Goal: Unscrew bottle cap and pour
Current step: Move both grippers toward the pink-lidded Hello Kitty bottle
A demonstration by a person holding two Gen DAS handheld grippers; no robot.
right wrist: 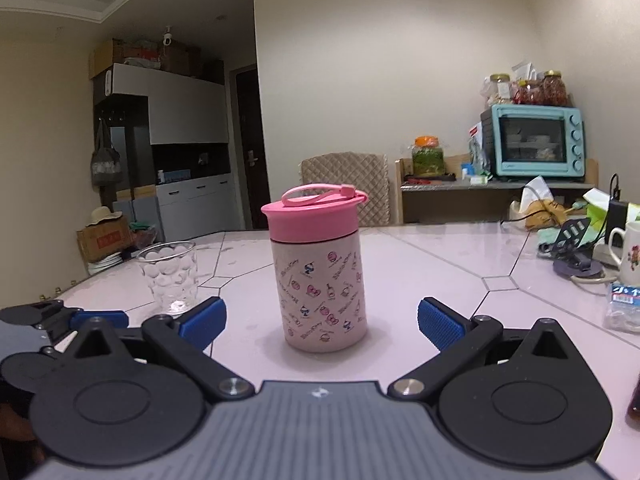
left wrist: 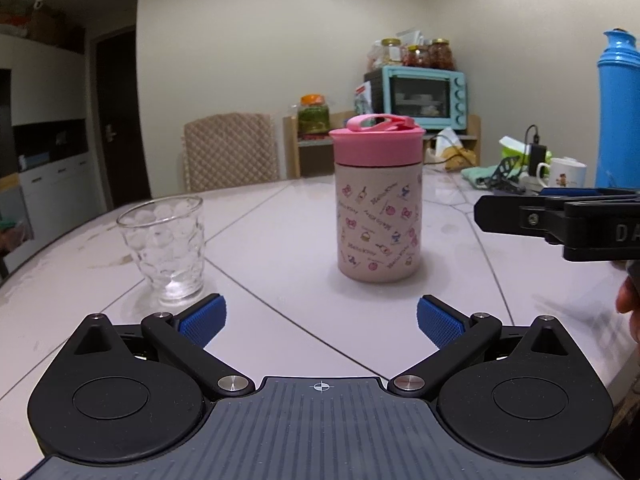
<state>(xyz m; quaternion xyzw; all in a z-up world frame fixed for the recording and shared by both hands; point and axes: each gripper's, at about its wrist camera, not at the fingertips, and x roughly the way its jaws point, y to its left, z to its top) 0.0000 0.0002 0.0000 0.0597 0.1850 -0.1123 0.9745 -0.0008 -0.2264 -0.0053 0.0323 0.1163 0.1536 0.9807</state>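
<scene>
Your left hand-held gripper point(left wrist: 321, 322) and right hand-held gripper point(right wrist: 322, 322) both gape wide, holding nothing. The capped bottle point(right wrist: 320, 268) stands upright on the tabletop point(left wrist: 280, 216) ahead of them, the glass point(left wrist: 164, 250) well to its left.

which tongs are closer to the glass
Left. The left tongs sit open just in front of the empty glass, near its base. The right tongs sit open facing the pink-capped bottle, the glass off to their left.

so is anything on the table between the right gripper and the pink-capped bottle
Nothing visible is. The right gripper is open, with bare table between it and the bottle. The glass stands off to the left, clear of that path.
</scene>
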